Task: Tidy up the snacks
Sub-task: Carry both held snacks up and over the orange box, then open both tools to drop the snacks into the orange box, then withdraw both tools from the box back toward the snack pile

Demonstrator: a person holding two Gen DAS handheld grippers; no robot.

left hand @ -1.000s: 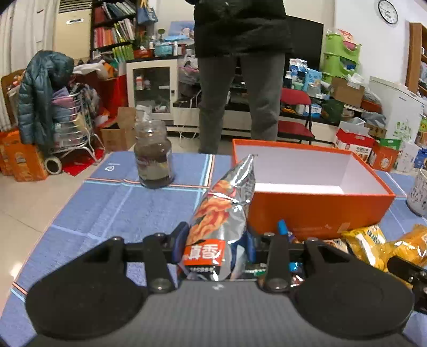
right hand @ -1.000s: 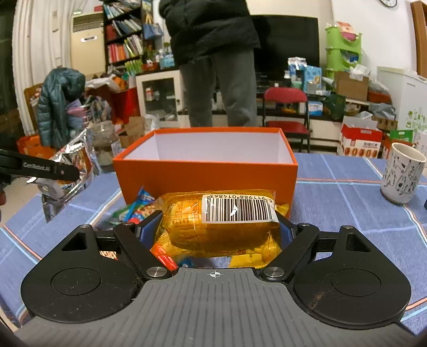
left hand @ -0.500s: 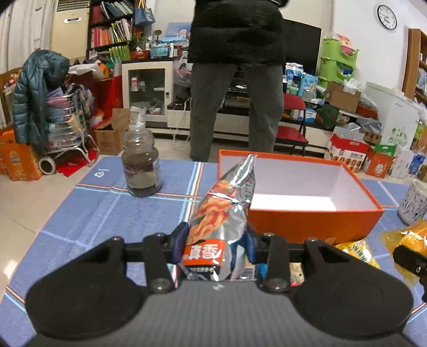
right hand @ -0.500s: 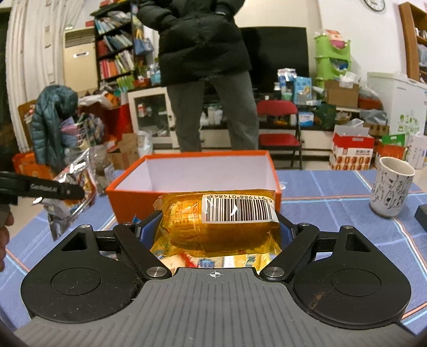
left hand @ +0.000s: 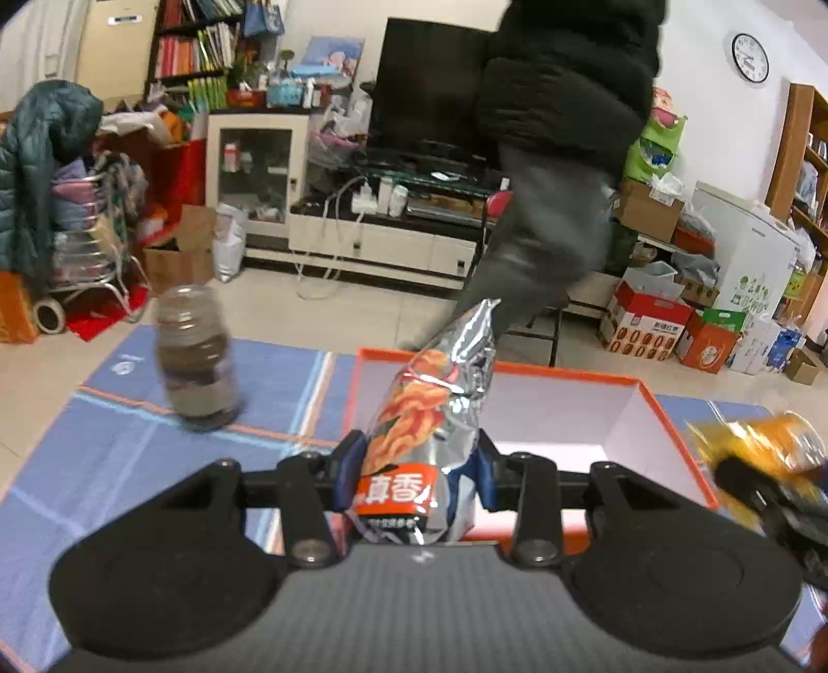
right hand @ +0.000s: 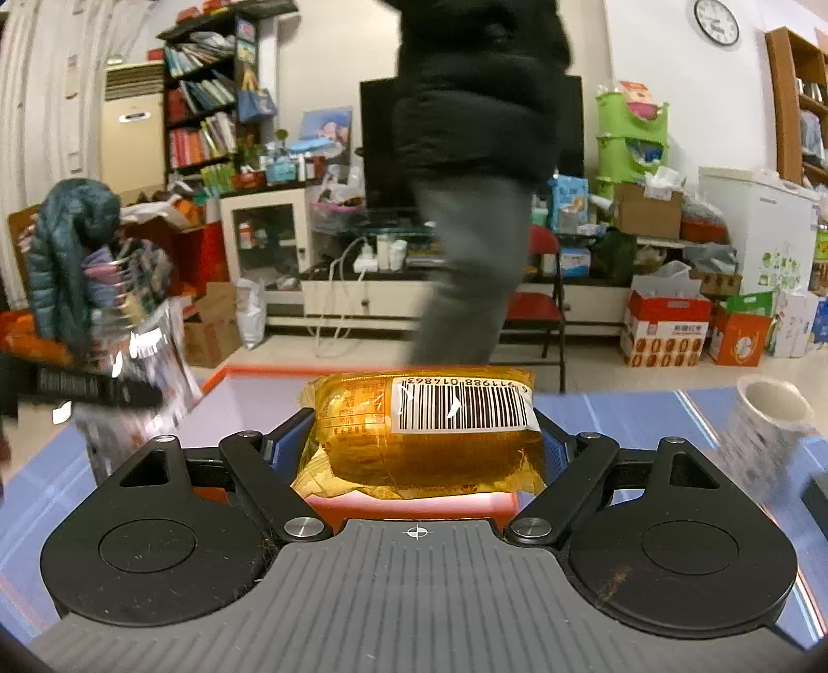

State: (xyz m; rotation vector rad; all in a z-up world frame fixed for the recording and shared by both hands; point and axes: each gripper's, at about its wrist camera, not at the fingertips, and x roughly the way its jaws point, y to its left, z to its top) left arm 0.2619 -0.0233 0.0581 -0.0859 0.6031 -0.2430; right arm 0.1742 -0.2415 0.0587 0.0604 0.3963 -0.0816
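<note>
the silver snack bag [left hand: 432, 414] is showing two big white chinese characters, 真香, on an orange-red panel near its lower end; the smaller line printed under them is too fine to read. the yellow snack packet [right hand: 422, 435] is carrying a white barcode label, and the digits along its top edge are sitting upside down, reading roughly 6911988 014863, with the first digit partly cut off. the red and white carton [left hand: 649, 328] on the floor is bearing a line of chinese print, too small to make out. the wall clock [left hand: 750, 50] is showing numerals i cannot read.
</note>
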